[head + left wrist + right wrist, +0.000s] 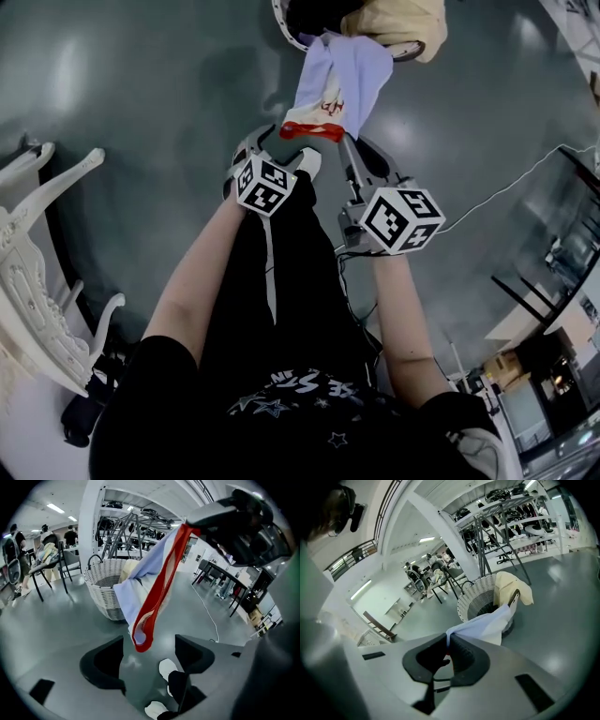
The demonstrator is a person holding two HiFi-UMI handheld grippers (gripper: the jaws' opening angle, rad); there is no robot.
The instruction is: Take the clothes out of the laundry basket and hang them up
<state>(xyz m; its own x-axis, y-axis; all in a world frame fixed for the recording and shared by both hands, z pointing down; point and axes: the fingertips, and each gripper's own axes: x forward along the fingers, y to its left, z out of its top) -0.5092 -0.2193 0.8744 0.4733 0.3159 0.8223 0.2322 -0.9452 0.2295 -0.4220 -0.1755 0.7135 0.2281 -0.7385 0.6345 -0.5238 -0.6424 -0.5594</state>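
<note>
Grey hall around a white pillar (91,522), under a ceiling of strip lights (55,508).
The glossy grey floor (51,634) in front of the pillar mirrors the lights in pale patches. Left of the pillar stand dark chairs (49,569), with people (70,535) behind them. Behind the pillar, shelves (140,517) hold dark goods. Well to its right stand dark tables (225,576), and a white cable (206,613) trails over the floor on that side. High to the pillar's left runs a railed gallery (356,554).

Large open industrial hall, lab-like workspace: glossy grey floor (122,122), white column (90,527), metal shelving racks (506,508) line back, ceiling strip lights (55,508), black desks (225,578), people (71,536) among chairs (65,566) (far side), railed mezzanine (351,557).
</note>
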